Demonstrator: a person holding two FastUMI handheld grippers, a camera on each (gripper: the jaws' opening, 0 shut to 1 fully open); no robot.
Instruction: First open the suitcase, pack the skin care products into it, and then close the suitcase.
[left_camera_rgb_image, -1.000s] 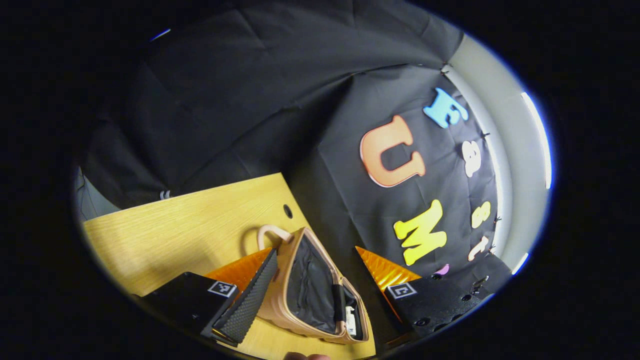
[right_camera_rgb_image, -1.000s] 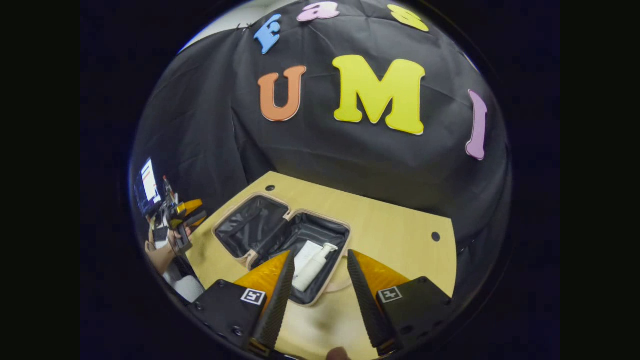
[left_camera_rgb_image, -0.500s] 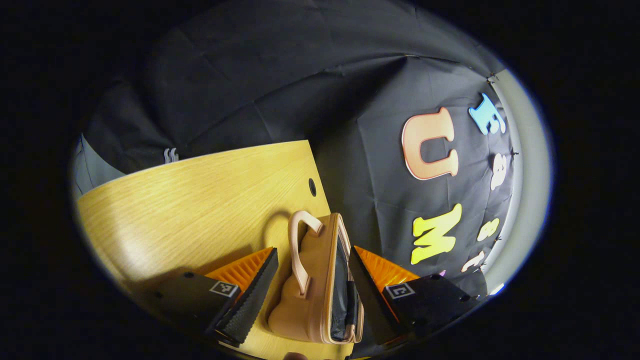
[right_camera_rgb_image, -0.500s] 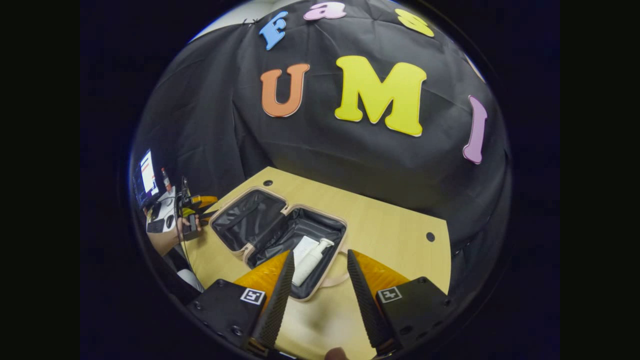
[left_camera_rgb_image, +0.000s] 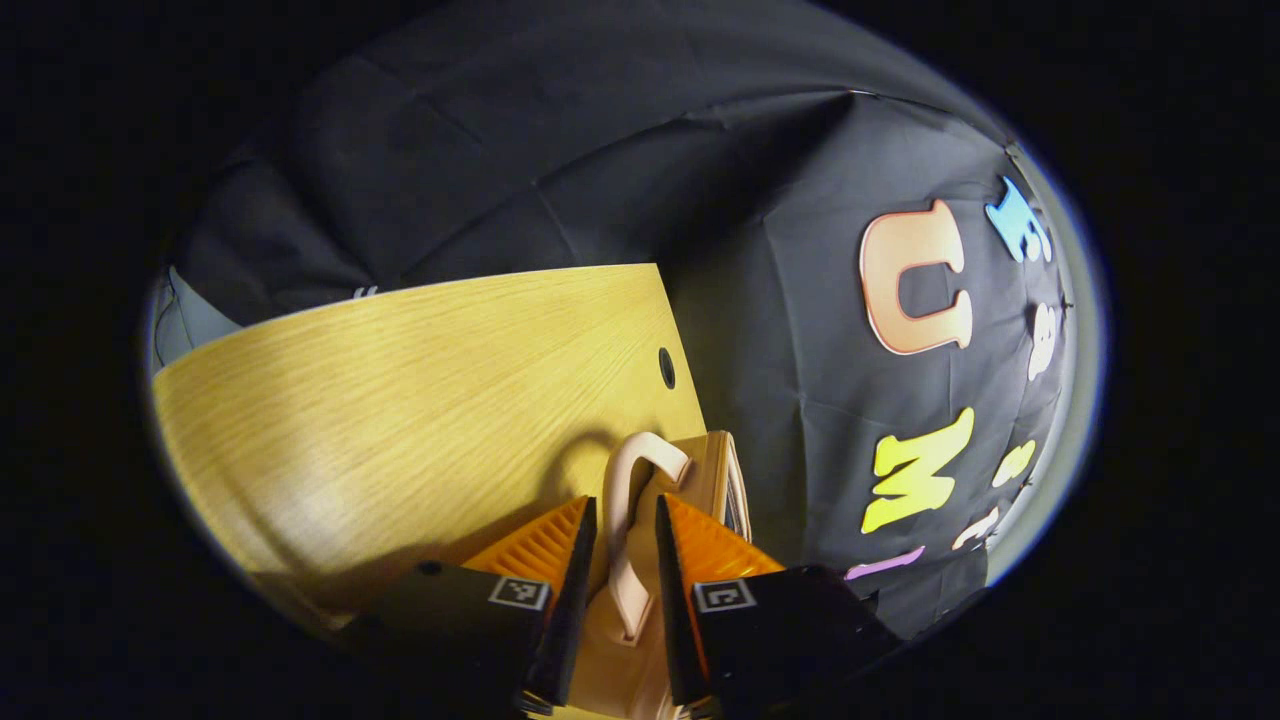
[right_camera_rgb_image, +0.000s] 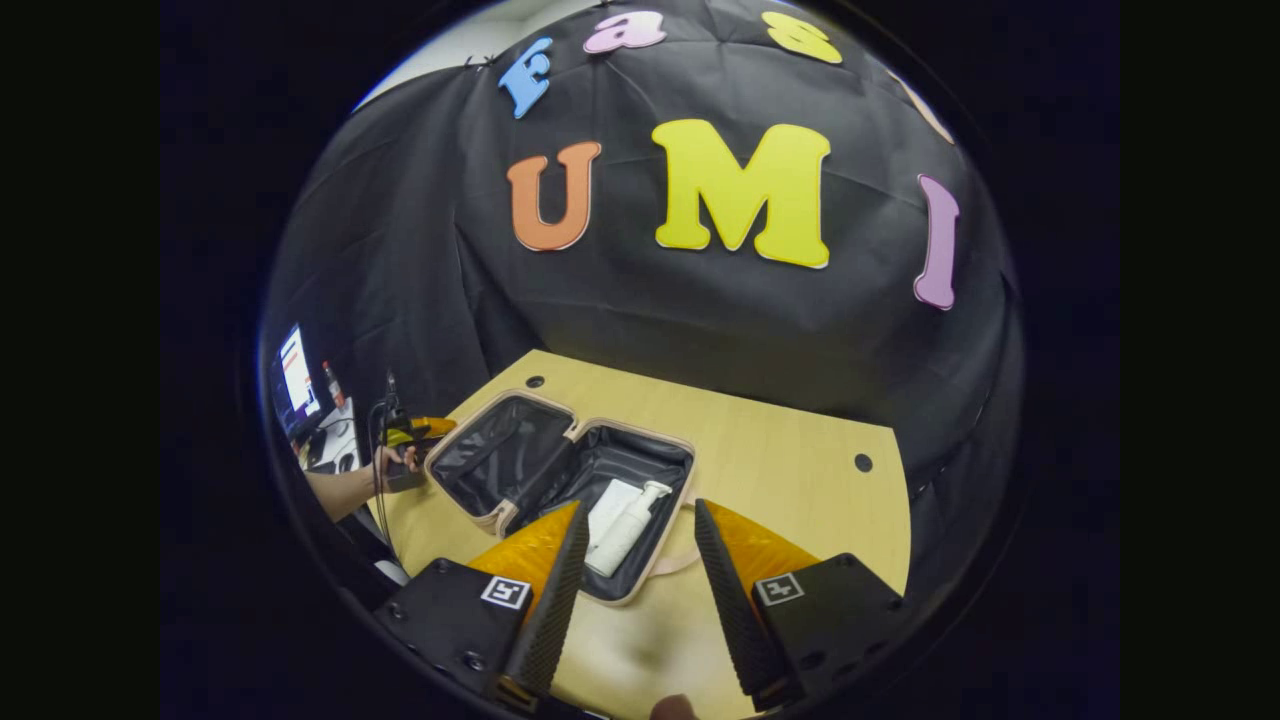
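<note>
tabletop (left_camera_rgb_image: 400, 380), suitcase handle (left_camera_rgb_image: 625, 530) between jaws

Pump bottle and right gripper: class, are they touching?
Apart. The right gripper view shows the pump bottle lying in the open suitcase, with the right gripper open short of it, jaws around nothing.

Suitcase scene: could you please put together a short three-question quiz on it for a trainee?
1. True or false: the suitcase lies shut on the table.
2. What stands between the fingers of the left gripper? A) a sponge B) the suitcase's handle C) a cup
3. Fill in: the white pump bottle lies ___ the suitcase.
Key: 1 false, both halves lie open; 2 B; 3 inside.
</note>
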